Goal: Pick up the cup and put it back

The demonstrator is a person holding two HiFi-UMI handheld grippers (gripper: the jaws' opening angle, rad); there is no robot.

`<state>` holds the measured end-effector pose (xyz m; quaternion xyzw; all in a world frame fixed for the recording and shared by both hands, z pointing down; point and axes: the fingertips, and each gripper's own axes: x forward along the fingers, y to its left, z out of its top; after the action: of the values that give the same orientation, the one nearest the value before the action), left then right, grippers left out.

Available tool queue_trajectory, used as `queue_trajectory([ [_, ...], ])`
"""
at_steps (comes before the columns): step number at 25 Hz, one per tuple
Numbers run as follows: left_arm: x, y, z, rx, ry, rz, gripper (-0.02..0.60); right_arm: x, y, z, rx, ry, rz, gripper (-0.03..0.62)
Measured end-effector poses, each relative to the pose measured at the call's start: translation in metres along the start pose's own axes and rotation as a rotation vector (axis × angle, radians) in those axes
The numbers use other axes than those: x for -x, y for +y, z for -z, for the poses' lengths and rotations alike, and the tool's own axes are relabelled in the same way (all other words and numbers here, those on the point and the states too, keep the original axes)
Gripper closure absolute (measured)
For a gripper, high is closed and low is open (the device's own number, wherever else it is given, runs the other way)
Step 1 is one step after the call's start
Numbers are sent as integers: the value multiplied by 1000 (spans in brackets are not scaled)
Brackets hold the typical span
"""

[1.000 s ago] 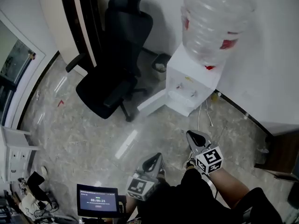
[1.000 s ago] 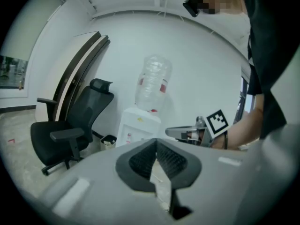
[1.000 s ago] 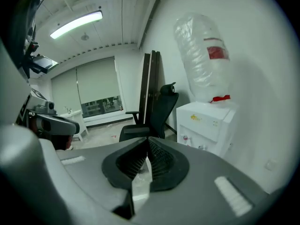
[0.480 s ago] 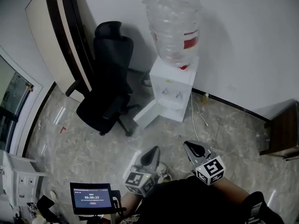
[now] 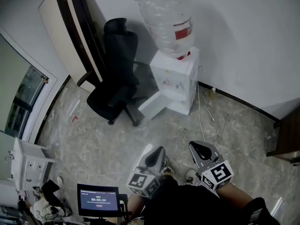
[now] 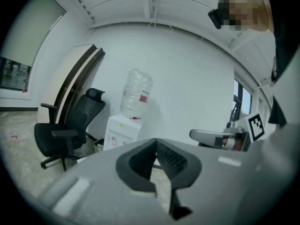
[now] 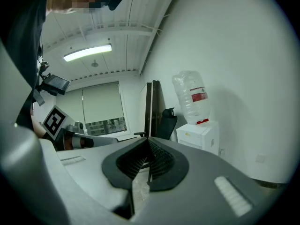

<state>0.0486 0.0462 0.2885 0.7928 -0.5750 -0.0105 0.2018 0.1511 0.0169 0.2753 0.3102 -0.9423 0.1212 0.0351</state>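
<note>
Held side by side above floor (image 5: 112,142), facing dispenser (image 5: 176,77): left gripper (image 5: 157,153), right gripper (image 5: 199,148) (jaws of each pressed together).

We look down into a room corner, with a dispenser by the far wall.
At upper centre, a clear plastic water bottle (image 5: 164,20) sits on a white box-shaped water dispenser (image 5: 176,81) against the wall. A black mesh office chair (image 5: 115,78) stands to its left, with a tall flat panel (image 5: 70,27) behind at upper left. At lower centre we hold the left gripper (image 5: 157,153) and right gripper (image 5: 200,148) side by side, with a small black screen (image 5: 98,200) at lower left.
</note>
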Motion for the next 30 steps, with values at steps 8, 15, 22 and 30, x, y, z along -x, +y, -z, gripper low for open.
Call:
queue_trajectory([
  [8, 25, -20, 20, -19, 20, -4, 577, 21, 24, 9, -12, -5, -25, 585],
  [15, 49, -10, -7, -39, -25, 43, 577, 11, 64, 1, 13, -19, -4, 585],
  [22, 107, 34, -3, -17, -16, 102, 577, -16, 142, 5, 56, -5, 9, 585],
  [30, 154, 73, 3, -19, 25, 186, 577, -32, 203, 22, 21, 6, 100, 585],
])
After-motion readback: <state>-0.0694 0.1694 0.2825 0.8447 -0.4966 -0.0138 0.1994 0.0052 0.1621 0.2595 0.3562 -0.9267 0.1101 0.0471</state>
